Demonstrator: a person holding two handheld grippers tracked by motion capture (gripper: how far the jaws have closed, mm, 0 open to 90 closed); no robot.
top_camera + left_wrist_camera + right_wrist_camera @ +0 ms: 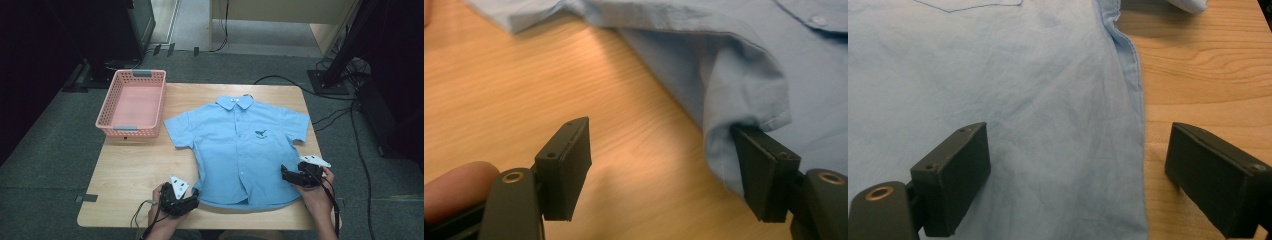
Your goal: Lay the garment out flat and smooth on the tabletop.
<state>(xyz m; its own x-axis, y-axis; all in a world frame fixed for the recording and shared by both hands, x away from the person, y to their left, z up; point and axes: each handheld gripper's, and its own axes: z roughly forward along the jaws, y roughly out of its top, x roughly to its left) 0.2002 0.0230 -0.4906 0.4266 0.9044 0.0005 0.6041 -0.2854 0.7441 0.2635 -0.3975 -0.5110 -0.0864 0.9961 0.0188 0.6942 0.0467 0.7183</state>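
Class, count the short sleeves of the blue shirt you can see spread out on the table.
2. One sleeve points toward the pink basket; the other sleeve lies at the table's opposite side, beyond the right gripper.

A pink basket point(132, 103) sits at the far left corner of the wooden table point(130, 170), partly overhanging its left edge. Grey carpet point(50, 150) surrounds the table. Black cables point(345, 112) trail over the floor at right, near a dark stand point(330, 80).
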